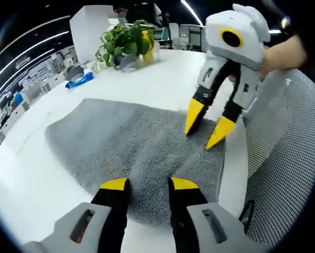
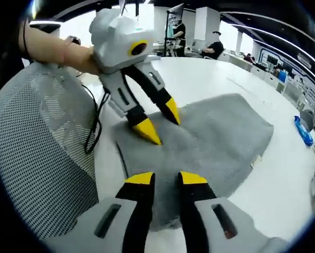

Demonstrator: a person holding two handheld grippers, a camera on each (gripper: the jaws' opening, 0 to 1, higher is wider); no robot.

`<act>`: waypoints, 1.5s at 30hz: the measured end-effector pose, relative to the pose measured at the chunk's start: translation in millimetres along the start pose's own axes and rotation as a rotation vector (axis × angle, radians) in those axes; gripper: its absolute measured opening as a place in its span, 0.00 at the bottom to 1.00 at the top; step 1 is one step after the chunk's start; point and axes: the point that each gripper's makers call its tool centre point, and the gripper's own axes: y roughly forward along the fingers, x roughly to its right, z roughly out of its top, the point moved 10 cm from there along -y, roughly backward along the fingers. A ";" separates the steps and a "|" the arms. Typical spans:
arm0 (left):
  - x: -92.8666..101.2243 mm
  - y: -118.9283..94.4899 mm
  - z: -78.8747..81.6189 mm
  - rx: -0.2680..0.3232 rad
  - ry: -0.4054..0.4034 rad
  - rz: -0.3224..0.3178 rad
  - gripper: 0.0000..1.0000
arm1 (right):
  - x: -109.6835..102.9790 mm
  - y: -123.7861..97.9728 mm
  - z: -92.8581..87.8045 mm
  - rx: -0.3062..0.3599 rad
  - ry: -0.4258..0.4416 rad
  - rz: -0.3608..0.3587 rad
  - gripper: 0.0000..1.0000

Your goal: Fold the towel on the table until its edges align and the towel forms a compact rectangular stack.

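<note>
Nearest the lens in the left gripper view, your left gripper (image 1: 149,184) is hovering with its jaws parted over the near edge of the gray towel (image 1: 131,142), gripping nothing. The towel is lying spread flat on the white table (image 1: 25,179), near the table's edge. Your right gripper (image 1: 205,130) is reaching in from the right with its yellow tips apart, pointing down at the towel's right edge; whether the tips are touching the cloth is hard to judge from here.

In the right gripper view, your right gripper (image 2: 166,178) is showing released jaws above the towel (image 2: 215,139), and the left gripper (image 2: 160,122) is coming in from the left over the cloth, also spread. A mesh chair back (image 2: 36,153) is sitting just beside the table (image 2: 284,184). Farther out, a potted plant (image 1: 124,43) and a blue object (image 1: 80,80) are resting on the far side of the table.
</note>
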 end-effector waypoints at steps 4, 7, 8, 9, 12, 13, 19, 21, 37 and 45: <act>-6.7 -3.4 -4.7 0.004 -0.021 0.047 0.31 | -13.4 1.9 -6.6 -0.127 -0.164 0.006 0.39; -7.6 -4.2 -6.4 0.012 -0.026 0.044 0.31 | -11.1 3.1 -7.6 -0.173 -0.273 -0.028 0.32; -7.8 -4.3 -6.3 0.010 -0.020 0.050 0.31 | -11.1 3.5 -7.3 -0.156 -0.246 -0.025 0.32; -8.6 -5.1 -6.4 0.006 -0.014 0.062 0.31 | -10.3 3.2 -6.7 -0.151 -0.244 -0.025 0.31; -13.2 -8.5 -10.1 0.006 -0.057 0.092 0.31 | -6.5 -1.8 -7.2 -0.199 -0.341 -0.086 0.25; -13.6 -8.6 -10.8 0.010 -0.067 0.089 0.31 | -5.9 -4.2 -8.6 -0.228 -0.345 -0.093 0.23; -12.5 -7.9 -5.1 -0.009 -0.076 0.083 0.31 | -4.3 2.7 -3.9 -0.213 -0.316 -0.112 0.10; -11.3 -8.3 1.4 0.050 -0.168 0.051 0.30 | -3.9 6.0 -3.9 -0.214 -0.312 -0.120 0.08; 42.6 3.3 32.4 0.089 0.164 -0.203 0.57 | 8.7 -18.1 14.3 0.013 -0.009 -0.134 0.03; 61.3 10.9 39.4 0.053 0.413 -0.127 0.33 | 5.4 -16.7 28.0 0.159 0.161 -0.049 0.02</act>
